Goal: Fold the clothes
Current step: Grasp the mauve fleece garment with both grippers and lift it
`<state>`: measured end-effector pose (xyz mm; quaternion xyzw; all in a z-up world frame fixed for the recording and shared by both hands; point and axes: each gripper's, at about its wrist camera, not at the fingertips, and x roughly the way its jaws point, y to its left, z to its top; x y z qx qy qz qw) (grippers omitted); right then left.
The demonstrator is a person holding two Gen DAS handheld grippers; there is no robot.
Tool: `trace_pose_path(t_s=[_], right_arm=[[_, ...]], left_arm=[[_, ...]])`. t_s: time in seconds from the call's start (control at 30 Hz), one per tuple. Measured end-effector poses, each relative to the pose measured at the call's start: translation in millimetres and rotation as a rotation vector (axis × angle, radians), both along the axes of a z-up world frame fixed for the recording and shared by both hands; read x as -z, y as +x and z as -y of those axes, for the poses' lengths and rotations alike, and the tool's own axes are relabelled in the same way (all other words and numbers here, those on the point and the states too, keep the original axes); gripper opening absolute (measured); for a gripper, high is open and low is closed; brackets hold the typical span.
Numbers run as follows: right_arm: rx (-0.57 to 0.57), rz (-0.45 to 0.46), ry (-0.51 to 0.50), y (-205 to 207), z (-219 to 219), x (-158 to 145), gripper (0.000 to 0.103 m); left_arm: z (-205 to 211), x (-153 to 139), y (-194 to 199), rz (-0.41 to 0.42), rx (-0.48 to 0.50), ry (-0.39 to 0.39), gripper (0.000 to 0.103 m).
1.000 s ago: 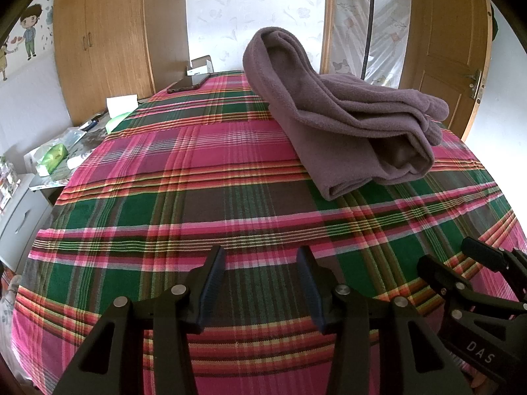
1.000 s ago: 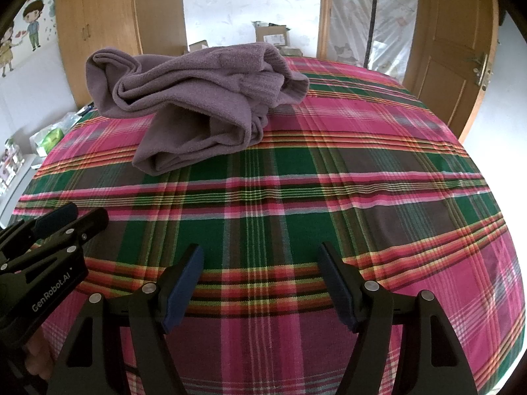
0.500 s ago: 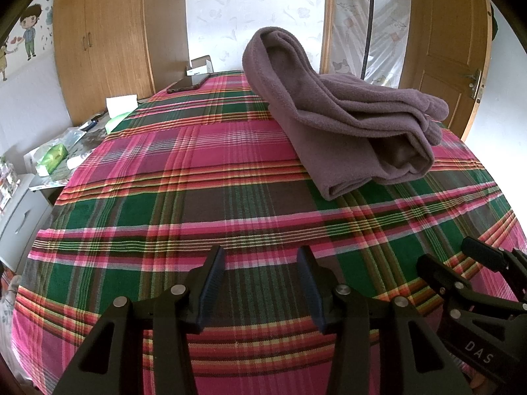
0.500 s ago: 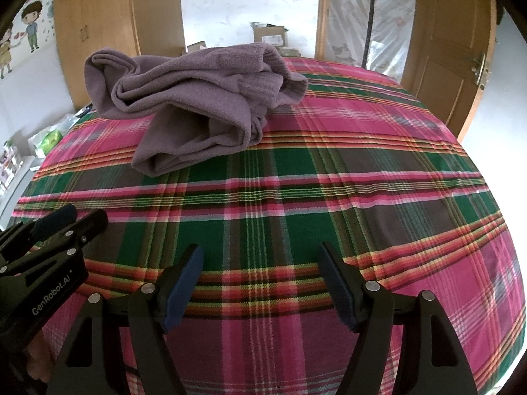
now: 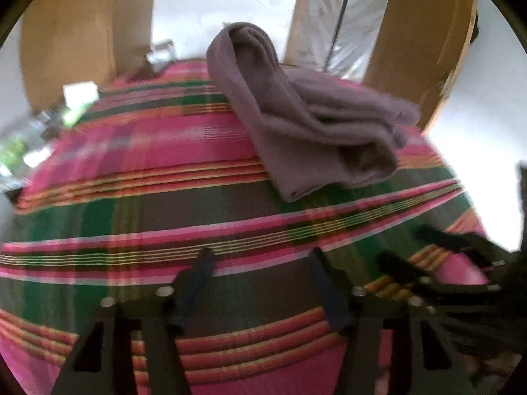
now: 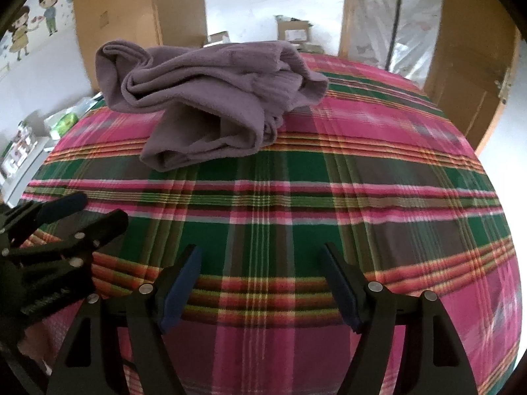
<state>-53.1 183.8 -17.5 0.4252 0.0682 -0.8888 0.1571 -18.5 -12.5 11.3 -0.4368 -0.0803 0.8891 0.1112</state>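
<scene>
Bed [image 6: 329,171] covered by a plaid sheet in pink, green and brown. One garment [image 6: 210,98], mauve fleece, lies bunched on the sheet toward the far side of the bed, loosely doubled over, one open end facing the grippers. In the left wrist view the garment [image 5: 313,125] sits up and to the right of centre; in the right wrist view it sits up and to the left.

Left gripper [image 5: 260,283]: fingers spread and opening wider, nothing between them, only sheet showing in the gap. Picture from this side is motion-blurred. Well apart from the garment.

Right gripper [image 6: 262,283]: fingers spread wide, nothing between them, over bare sheet at the near part of the bed. Also well apart from the garment.

Each gripper shows at the edge of the other's view: the right one low right in the left wrist view [image 5: 441,263], the left one low left in the right wrist view [image 6: 66,223]. They stand side by side, near each other, not touching.

Background: wooden wardrobe [image 6: 131,10] behind the bed, wooden door [image 6: 474,75] to the right, cartoon wall stickers [image 6: 33,19] on the left wall, cardboard boxes [image 6: 293,29] past the far edge of the bed.
</scene>
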Motion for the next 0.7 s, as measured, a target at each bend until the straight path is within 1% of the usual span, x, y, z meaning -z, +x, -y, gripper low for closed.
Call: trace_pose_path(t_s=[0.03, 0.13, 0.23, 0.3, 0.37, 0.43, 0.53, 0.63, 0.7], right_arm=[[-0.019, -0.004, -0.007, -3.1, 0.0, -2.5, 0.070], [-0.053, -0.042, -0.024, -10.3, -2.1, -12.5, 0.069], [-0.070, -0.082, -0.083, -19.5, -6.8, -24.4, 0.069], [-0.097, -0.093, -0.132, -27.7, -8.3, -28.5, 0.069], [-0.109, -0.085, -0.149, -37.2, -6.4, -28.2, 0.068], [-0.117, -0.081, -0.163, -44.1, -4.1, -27.4, 0.067], [-0.111, -0.087, -0.170, -52.3, -0.1, -28.5, 0.067], [-0.099, -0.087, -0.189, -64.0, -0.8, -29.6, 0.067], [-0.085, -0.080, -0.191, -73.6, -1.3, -28.7, 0.067]], left_arm=[[3.8, -4.2, -2.1, 0.004, 0.011, 0.031, 0.053], [3.7, -27.5, -0.7, -0.076, 0.011, -0.037, 0.053], [-1.8, -52.6, 0.5, -0.164, 0.013, -0.103, 0.053], [-13.7, -66.1, -2.6, -0.218, 0.042, -0.171, 0.053], [-27.5, -74.9, -7.1, -0.256, 0.087, -0.241, 0.053], [-42.8, -74.8, -18.5, -0.261, 0.154, -0.314, 0.053], [-61.9, -71.0, -34.9, -0.268, 0.204, -0.422, 0.053], [-77.4, -68.1, -41.9, -0.302, 0.249, -0.479, 0.053], [-83.5, -63.8, -51.3, -0.293, 0.273, -0.515, 0.053]])
